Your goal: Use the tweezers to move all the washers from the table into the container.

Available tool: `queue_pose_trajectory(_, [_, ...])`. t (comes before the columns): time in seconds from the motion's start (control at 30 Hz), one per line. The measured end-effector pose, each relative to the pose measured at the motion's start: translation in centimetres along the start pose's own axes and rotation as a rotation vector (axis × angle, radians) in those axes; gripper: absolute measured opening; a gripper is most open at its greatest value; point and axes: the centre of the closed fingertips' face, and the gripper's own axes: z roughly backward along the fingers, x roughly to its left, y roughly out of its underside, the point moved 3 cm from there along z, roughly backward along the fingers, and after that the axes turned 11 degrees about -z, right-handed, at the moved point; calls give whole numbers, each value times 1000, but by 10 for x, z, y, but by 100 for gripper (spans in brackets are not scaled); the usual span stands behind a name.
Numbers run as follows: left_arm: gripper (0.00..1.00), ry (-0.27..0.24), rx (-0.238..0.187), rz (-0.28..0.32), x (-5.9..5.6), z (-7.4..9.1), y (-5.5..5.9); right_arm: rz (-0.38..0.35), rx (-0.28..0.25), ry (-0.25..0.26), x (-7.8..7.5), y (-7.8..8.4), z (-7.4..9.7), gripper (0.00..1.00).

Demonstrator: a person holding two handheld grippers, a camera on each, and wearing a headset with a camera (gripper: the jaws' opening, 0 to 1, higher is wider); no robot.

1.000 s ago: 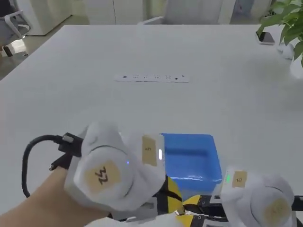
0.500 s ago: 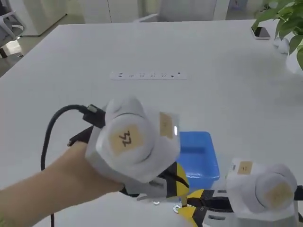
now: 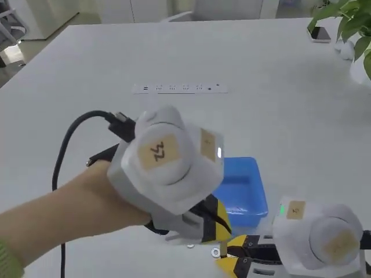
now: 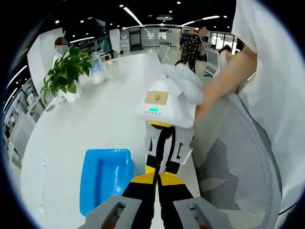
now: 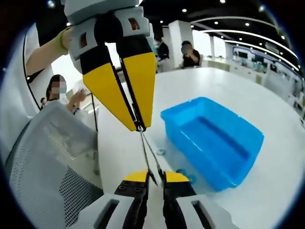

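Evidently both grippers are clamped on the thin metal tweezers: the left gripper pinches one end, the right gripper the other. Small metal washers lie on the white table just beside the blue plastic container.

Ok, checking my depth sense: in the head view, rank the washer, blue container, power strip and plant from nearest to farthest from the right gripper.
1. Washer, just left of the right gripper.
2. Blue container, beyond it.
3. Power strip, mid-table.
4. Plant, far right corner.
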Motion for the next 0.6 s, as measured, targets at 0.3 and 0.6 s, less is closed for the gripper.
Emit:
queue_pose_trajectory(0.3, [0,25,18,-5,0,-4,2,46,16,20,-3,2,-1,7])
queue_pose_trajectory(0.6, [0,78,-3,43,2,-6,-2,-7,-62,-103,8,-12,4,18])
